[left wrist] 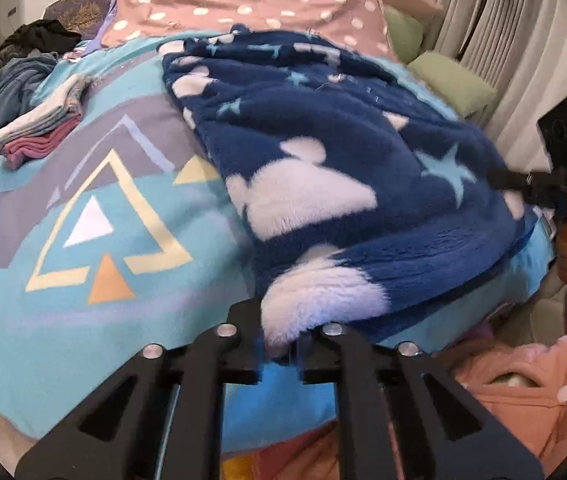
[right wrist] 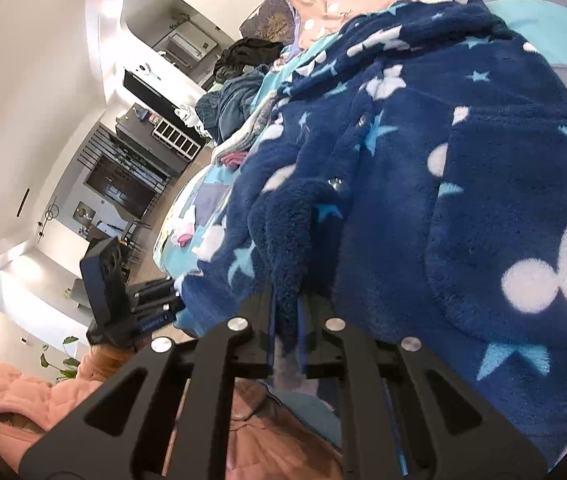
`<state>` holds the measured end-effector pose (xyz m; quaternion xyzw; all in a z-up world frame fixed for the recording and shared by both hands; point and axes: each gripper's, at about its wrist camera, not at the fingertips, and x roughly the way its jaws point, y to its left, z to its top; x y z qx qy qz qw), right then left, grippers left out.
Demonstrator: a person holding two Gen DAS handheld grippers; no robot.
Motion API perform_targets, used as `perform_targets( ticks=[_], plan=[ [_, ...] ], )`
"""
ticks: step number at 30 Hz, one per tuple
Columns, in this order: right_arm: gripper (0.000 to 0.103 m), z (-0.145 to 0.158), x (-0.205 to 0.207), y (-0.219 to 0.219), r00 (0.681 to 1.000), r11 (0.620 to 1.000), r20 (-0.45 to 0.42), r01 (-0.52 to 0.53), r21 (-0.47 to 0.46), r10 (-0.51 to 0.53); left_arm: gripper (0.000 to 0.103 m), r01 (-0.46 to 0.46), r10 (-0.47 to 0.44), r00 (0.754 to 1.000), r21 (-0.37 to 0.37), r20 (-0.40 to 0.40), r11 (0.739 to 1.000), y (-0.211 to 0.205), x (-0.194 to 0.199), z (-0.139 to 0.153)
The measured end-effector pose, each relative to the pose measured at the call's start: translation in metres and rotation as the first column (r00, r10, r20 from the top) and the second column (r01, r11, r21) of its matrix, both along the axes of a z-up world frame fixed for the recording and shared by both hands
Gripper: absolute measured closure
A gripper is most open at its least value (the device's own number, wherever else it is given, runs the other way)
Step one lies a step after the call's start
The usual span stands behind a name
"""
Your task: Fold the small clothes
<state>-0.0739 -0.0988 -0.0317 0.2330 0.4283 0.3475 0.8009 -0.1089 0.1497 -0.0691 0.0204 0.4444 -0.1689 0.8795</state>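
Fleece (left wrist: 347, 152) spread on bed (left wrist: 83, 208), near hem at the edge | left tool (left wrist: 281, 354) clenched on white-patch corner, right tool (right wrist: 285, 344) pinching blue hem — I hold both corners so the fold lifts evenly | folded stack (left wrist: 39, 132) kept aside

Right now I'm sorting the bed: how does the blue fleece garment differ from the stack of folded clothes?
The blue fleece garment lies spread out and rumpled; the stack of folded clothes is compact and layered. The garment is navy with white shapes and stars; the stack is grey and pink. Grippers pinch the garment; nothing touches the stack. Both rest on the turquoise bedspread.
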Motion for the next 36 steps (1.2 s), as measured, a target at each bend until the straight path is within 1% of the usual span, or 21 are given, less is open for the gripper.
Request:
perform_targets(
  ticks=[2, 3, 5, 7, 9, 12, 16, 17, 18, 19, 20, 22, 23, 24, 26, 27, 28, 30, 32, 34, 36],
  plan=[
    [0.095, 0.011, -0.007, 0.003, 0.999, 0.999, 0.039, -0.039, 0.020, 0.038, 0.095, -0.003, -0.001, 0.999, 0.115, 0.035, 0.993, -0.005, -0.011, 0.012],
    [0.095, 0.016, -0.011, 0.009, 0.996, 0.998, 0.053, -0.067, 0.002, 0.067, 0.095, -0.033, 0.023, 0.998, 0.197, 0.054, 0.980, -0.002, -0.019, 0.020],
    [0.095, 0.010, -0.011, 0.022, 0.994, 0.993, 0.026, -0.104, -0.052, 0.106, 0.095, -0.067, 0.058, 0.997, 0.255, 0.044, 0.965, 0.012, -0.024, 0.023],
    [0.095, -0.010, -0.005, 0.034, 0.994, 0.986, -0.032, -0.104, -0.133, 0.101, 0.095, -0.098, 0.101, 0.995, 0.253, 0.002, 0.963, 0.028, -0.025, 0.016],
    [0.095, -0.028, -0.002, 0.040, 0.995, 0.974, -0.068, -0.083, -0.209, 0.070, 0.095, -0.096, 0.106, 0.994, 0.233, -0.029, 0.968, 0.032, -0.024, 0.008],
    [0.096, -0.026, -0.006, 0.037, 0.996, 0.980, -0.058, -0.072, -0.186, 0.062, 0.095, -0.078, 0.084, 0.996, 0.286, -0.010, 0.955, 0.025, -0.026, 0.005],
    [0.092, -0.015, -0.009, 0.029, 0.999, 0.983, -0.020, -0.051, -0.175, 0.049, 0.095, -0.080, 0.082, 0.997, 0.278, 0.003, 0.957, 0.032, -0.025, 0.020],
    [0.089, -0.015, -0.010, 0.027, 0.999, 0.986, -0.018, -0.051, -0.158, 0.048, 0.095, -0.074, 0.075, 0.997, 0.280, 0.008, 0.957, 0.031, -0.025, 0.022],
    [0.075, -0.015, -0.010, 0.025, 0.998, 0.991, -0.020, -0.053, -0.126, 0.051, 0.093, -0.061, 0.059, 0.998, 0.289, 0.016, 0.955, 0.028, -0.028, 0.025],
    [0.064, -0.015, -0.010, 0.024, 0.999, 0.993, -0.020, -0.053, -0.110, 0.051, 0.092, -0.047, 0.044, 0.999, 0.296, 0.018, 0.954, 0.026, -0.030, 0.025],
    [0.063, -0.018, -0.009, 0.026, 0.998, 0.993, -0.013, -0.058, -0.099, 0.057, 0.090, -0.024, 0.024, 1.000, 0.291, 0.002, 0.956, 0.023, -0.032, 0.024],
    [0.063, -0.018, -0.005, 0.031, 0.997, 0.993, -0.012, -0.072, -0.095, 0.072, 0.073, -0.015, 0.018, 1.000, 0.288, -0.008, 0.957, 0.022, -0.034, 0.020],
    [0.063, -0.019, -0.001, 0.034, 0.997, 0.993, -0.014, -0.078, -0.089, 0.077, 0.059, -0.019, 0.021, 1.000, 0.294, -0.003, 0.955, 0.021, -0.035, 0.018],
    [0.063, -0.020, 0.001, 0.037, 0.996, 0.993, -0.016, -0.087, -0.083, 0.086, 0.058, -0.027, 0.024, 1.000, 0.308, 0.013, 0.951, 0.020, -0.035, 0.016],
    [0.067, -0.023, 0.006, 0.046, 0.993, 0.991, -0.025, -0.119, -0.068, 0.117, 0.058, -0.037, 0.034, 0.999, 0.289, 0.016, 0.957, 0.020, -0.032, 0.013],
    [0.090, -0.025, 0.009, 0.052, 0.989, 0.988, -0.047, -0.142, -0.062, 0.139, 0.058, -0.048, 0.045, 0.999, 0.270, 0.017, 0.962, 0.021, -0.030, 0.013],
    [0.097, -0.025, 0.008, 0.055, 0.985, 0.985, -0.064, -0.163, -0.051, 0.159, 0.058, -0.060, 0.058, 0.998, 0.255, 0.015, 0.965, 0.023, -0.027, 0.013],
    [0.097, -0.004, -0.001, 0.050, 0.988, 0.988, -0.003, -0.155, -0.021, 0.155, 0.058, -0.088, 0.088, 0.996, 0.244, 0.012, 0.966, 0.028, -0.023, 0.010],
    [0.097, 0.023, -0.012, 0.031, 0.992, 0.995, 0.072, -0.097, -0.029, 0.099, 0.058, -0.104, 0.105, 0.994, 0.254, 0.009, 0.962, 0.031, -0.022, 0.008],
    [0.097, 0.030, -0.015, 0.017, 0.996, 0.996, 0.074, -0.053, -0.067, 0.058, 0.057, -0.109, 0.113, 0.994, 0.249, -0.002, 0.962, 0.035, -0.022, 0.006],
    [0.097, 0.014, -0.012, 0.017, 0.998, 0.988, 0.016, -0.050, -0.148, 0.053, 0.050, -0.101, 0.105, 0.994, 0.234, -0.004, 0.967, 0.036, -0.021, 0.006]
  ],
)
